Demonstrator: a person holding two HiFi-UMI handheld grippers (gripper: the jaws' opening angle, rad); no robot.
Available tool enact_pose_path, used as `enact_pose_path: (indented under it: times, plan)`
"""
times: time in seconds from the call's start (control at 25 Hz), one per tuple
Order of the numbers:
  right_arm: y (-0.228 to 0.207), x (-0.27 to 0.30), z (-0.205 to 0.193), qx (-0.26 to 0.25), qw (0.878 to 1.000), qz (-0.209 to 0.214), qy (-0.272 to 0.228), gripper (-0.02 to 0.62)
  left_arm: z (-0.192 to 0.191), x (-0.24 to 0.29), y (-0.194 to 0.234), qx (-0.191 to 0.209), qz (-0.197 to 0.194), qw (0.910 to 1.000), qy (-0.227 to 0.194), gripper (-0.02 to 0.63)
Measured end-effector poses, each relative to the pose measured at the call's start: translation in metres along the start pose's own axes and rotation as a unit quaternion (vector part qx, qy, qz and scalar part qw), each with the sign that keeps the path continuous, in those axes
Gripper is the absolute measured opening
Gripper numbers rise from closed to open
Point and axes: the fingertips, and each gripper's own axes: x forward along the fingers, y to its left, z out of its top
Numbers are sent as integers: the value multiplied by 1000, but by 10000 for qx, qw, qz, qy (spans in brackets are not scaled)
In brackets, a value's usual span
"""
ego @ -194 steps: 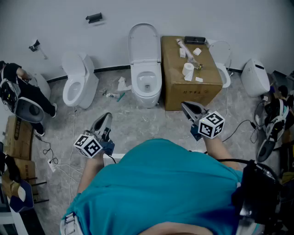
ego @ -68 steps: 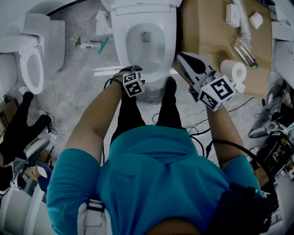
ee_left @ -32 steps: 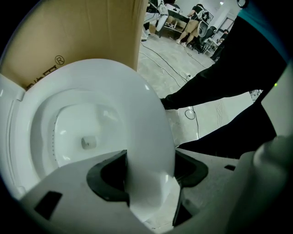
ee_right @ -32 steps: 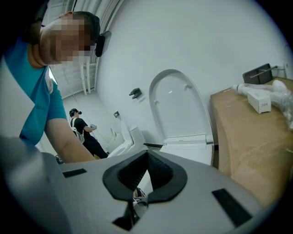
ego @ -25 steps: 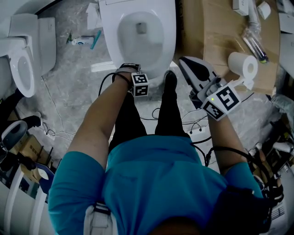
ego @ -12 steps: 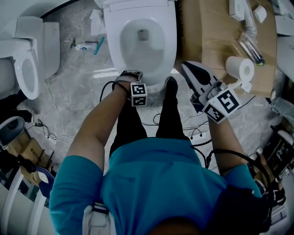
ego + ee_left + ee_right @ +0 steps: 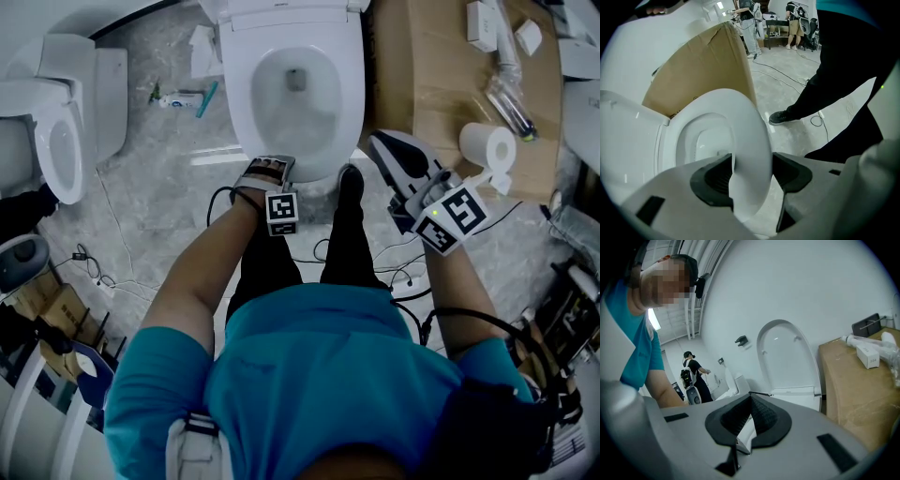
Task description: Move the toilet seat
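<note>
Head cam down; all share toilet.

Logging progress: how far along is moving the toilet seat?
Done: the lid stands open. In hand: the left gripper has its jaws clamped on the toilet seat, at its front rim. Left: the seat lies low over the bowl, not yet raised. The right gripper is shut, empty.

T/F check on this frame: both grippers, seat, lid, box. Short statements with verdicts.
1. The left hand-held gripper has the toilet seat's front rim between its jaws. True.
2. The right hand-held gripper holds the toilet paper roll. False: its jaws are together on nothing, and the roll sits on the cardboard box.
3. The toilet lid is down. False: it stands upright against the wall.
4. The cardboard box stands beside the toilet bowl, on the person's right. True.
</note>
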Motion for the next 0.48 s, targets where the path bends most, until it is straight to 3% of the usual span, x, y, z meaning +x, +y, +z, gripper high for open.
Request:
enact_pose_path:
  times: [0.48]
  plan:
    - [14,7,16,-11,9999,79,-106,-2,2,-31,15,-116,546,9982,-239,273]
